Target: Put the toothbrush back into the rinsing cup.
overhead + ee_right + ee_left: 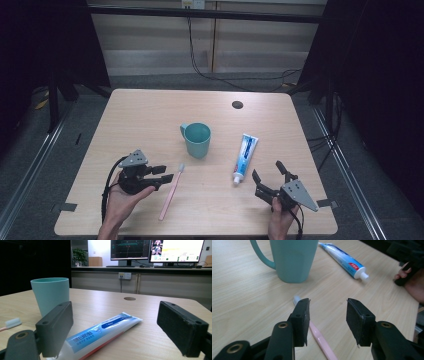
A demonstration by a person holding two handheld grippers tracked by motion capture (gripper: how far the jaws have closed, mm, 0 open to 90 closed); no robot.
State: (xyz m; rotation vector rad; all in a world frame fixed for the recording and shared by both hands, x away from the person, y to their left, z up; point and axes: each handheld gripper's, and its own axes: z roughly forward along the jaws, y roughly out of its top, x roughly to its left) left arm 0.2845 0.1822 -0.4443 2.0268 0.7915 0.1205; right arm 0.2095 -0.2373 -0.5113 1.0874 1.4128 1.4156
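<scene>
**Left gripper over toothbrush, right gripper at toothpaste cap**

Light wood table (pixel 150 115). Teal mug (pixel 196 140) stands upright near centre, handle to the left in the high view. Pink toothbrush (pixel 171 192) lies flat just left-front of the mug, white bristle head toward the mug, handle running toward the person's edge. Blue-white toothpaste tube (pixel 245 157) lies flat right of the mug, white cap end toward the person.

Left gripper (pixel 165 175) held in the left hand (pixel 122 197), pointing right at the toothbrush's upper part. In the left gripper view the jaws are parted with a clear gap; the toothbrush (pixel 319 336) passes under and beside the left jaw, bristle tip peeking out above it. Pads not pressing on it; whether the jaw touches the brush can't be told. Nothing gripped.

Right gripper (pixel 267 175) in the right hand (pixel 280 220), near the table's front right, tips just beside the tube's cap end. Right gripper view: jaws wide apart, toothpaste tube (pixel 105 331) lying on the table between them, not clamped. Mug (pixel 50 295) behind the left jaw.
</scene>
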